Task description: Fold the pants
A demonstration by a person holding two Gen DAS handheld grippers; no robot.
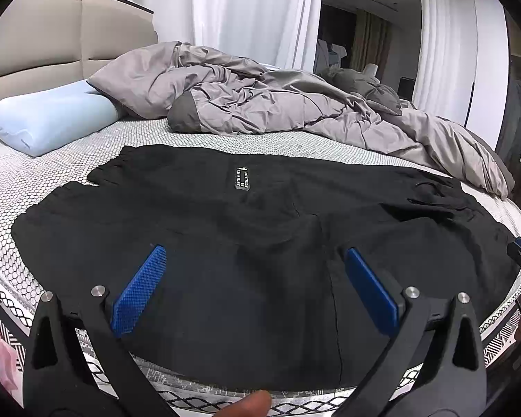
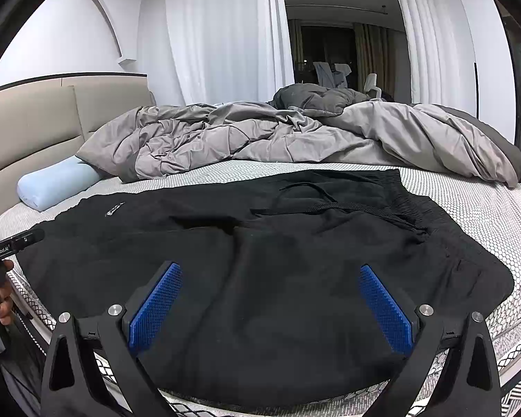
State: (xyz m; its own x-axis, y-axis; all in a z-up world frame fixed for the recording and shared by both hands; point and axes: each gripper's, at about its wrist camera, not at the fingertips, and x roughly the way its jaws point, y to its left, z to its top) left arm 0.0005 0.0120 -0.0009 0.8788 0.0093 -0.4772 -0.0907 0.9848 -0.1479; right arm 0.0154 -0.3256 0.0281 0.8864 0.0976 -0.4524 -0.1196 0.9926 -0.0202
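Black pants (image 1: 246,243) lie spread flat across the near part of the mattress (image 1: 191,139), a small white-lettered label (image 1: 242,178) facing up. In the right wrist view the same pants (image 2: 278,278) show their waistband and drawstring (image 2: 330,205) at the far right. My left gripper (image 1: 257,260) hovers over the near edge of the fabric, jaws wide open with nothing between the blue pads (image 1: 139,292). My right gripper (image 2: 271,278) hovers likewise over the pants, wide open and empty. The left gripper's body (image 2: 14,243) shows at the left edge of the right wrist view.
A crumpled grey duvet (image 1: 278,104) covers the far half of the bed. A light blue pillow (image 1: 48,118) rests against the beige headboard (image 1: 52,41). White curtains (image 2: 218,34) hang behind. A fingertip (image 1: 250,405) shows at the bottom edge.
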